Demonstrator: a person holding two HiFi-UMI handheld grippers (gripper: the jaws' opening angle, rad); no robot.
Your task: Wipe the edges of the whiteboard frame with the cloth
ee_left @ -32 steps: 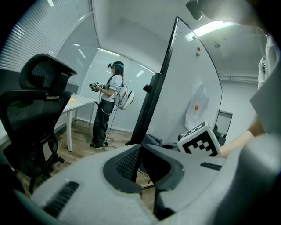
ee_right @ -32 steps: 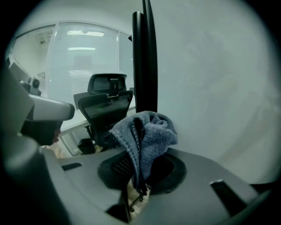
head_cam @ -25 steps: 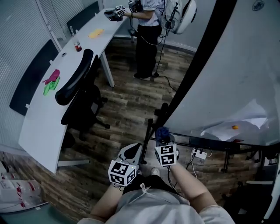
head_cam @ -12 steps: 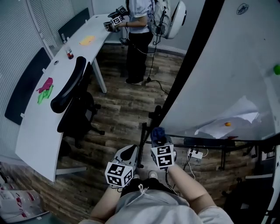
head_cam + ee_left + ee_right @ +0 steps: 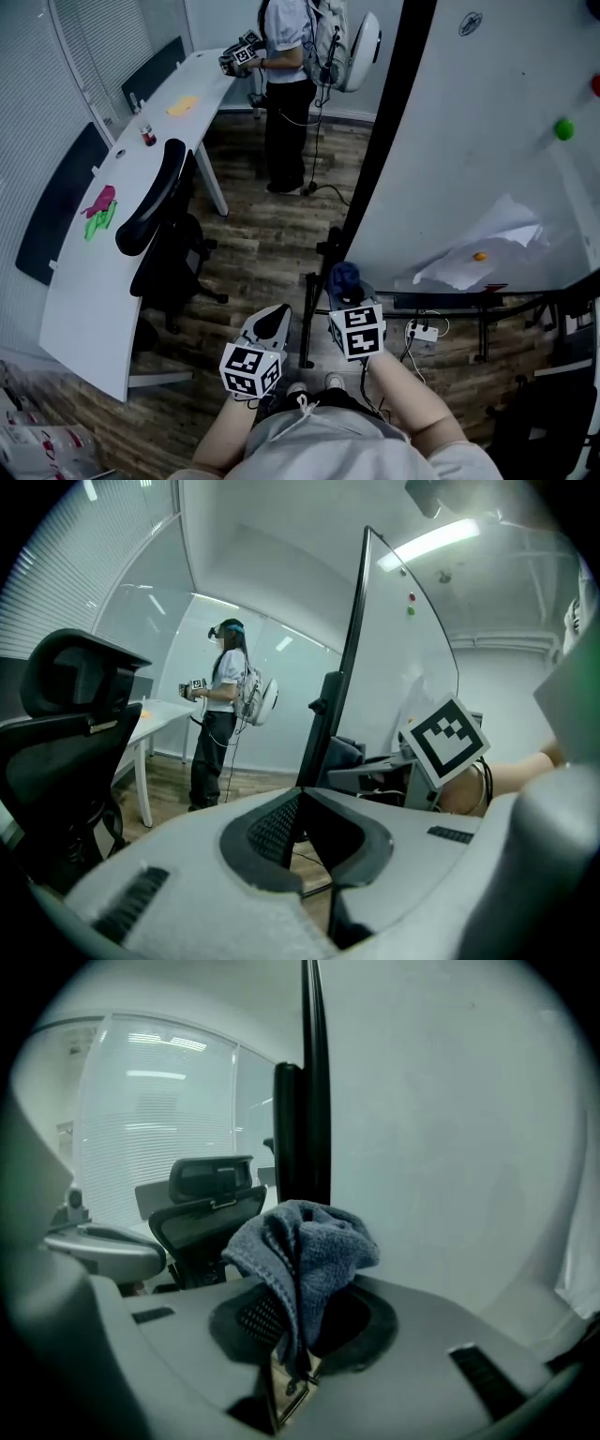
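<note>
The right tool (image 5: 292,1340), at the lower centre of the head view, is clamped on a bunched blue-grey cloth (image 5: 305,1251), which stands up from its jaws near the black left edge of the whiteboard frame (image 5: 392,131); contact between cloth and frame cannot be confirmed. The left tool (image 5: 305,841), just left of the right one, has its jaws together with nothing between them. At upper left a white desk (image 5: 89,281) carries pink and green items (image 5: 98,211).

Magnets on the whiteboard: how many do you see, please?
3: green magnet upper right, red magnet above it at the picture's edge, orange magnet lower down. Others may be hidden.
</note>
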